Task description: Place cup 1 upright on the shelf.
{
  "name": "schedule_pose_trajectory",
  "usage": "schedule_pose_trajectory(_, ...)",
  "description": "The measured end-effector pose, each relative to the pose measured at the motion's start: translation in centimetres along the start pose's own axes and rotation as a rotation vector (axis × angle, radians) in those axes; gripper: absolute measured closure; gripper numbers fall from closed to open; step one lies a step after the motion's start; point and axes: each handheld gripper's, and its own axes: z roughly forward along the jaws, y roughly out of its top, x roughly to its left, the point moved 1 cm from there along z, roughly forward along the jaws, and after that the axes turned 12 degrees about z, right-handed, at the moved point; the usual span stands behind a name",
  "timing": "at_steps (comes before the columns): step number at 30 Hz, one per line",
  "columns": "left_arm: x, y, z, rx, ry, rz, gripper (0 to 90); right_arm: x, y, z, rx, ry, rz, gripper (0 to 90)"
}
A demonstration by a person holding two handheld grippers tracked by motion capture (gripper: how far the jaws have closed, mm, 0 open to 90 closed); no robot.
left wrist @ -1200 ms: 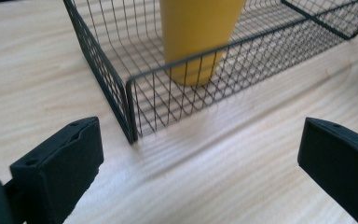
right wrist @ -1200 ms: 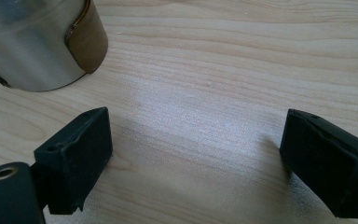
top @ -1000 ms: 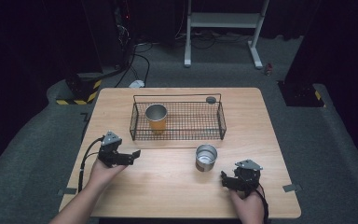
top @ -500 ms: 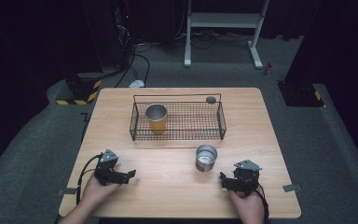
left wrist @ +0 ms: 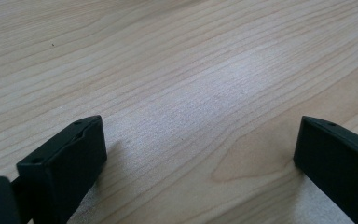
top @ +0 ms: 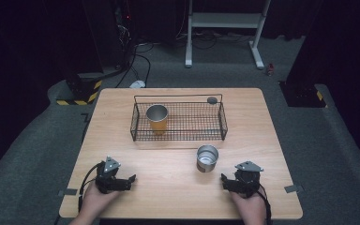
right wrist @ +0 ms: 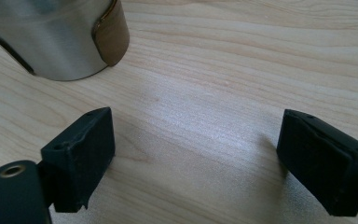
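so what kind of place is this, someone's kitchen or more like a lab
More likely a lab or recording workspace than a kitchen: a bare wooden table stands on grey carpet, with loose cables and yellow-and-black hazard tape on the floor behind it, and a white metal stand against dark surroundings.

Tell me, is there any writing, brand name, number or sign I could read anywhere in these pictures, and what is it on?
None can be read.
The steel cup on the table and the orange cup in the wire basket show no lettering.
The left gripper and right gripper carry no visible label.
The yellow-black striped base on the floor bears hazard stripes, no words.
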Motion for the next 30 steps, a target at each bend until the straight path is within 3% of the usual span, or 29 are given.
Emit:
schedule_pose_trajectory(2, -0.2, 0.1, 0.0, 0.003, 0.020, 0.014, 0.6, 0.0, 0.0, 0.0, -0.005, 0.000, -0.002, 12.4)
schedule_pose_trajectory(5, -0.3, 0.2, 0.2, 0.001, -0.007, -0.014, 0.6, 0.1, 0.0, -0.2, -0.015, -0.009, -0.010, 12.3)
schedule_pose_trajectory(9, -0.3, 0.2, 0.2, 0.000, -0.008, -0.014, 0.2, 0.2, 0.0, -0.5, -0.028, 0.003, -0.007, 11.7)
schedule_pose_trajectory(20, -0.3, 0.2, 0.2, 0.001, -0.005, -0.016, 0.2, 1.8, 0.9, -1.4, -0.052, 0.039, -0.009, 9.7)
schedule_pose_trajectory(30, -0.3, 0.2, 0.2, 0.001, -0.006, -0.016, 0.2, 3.6, 1.4, -1.6, -0.079, 0.068, -0.044, 9.7)
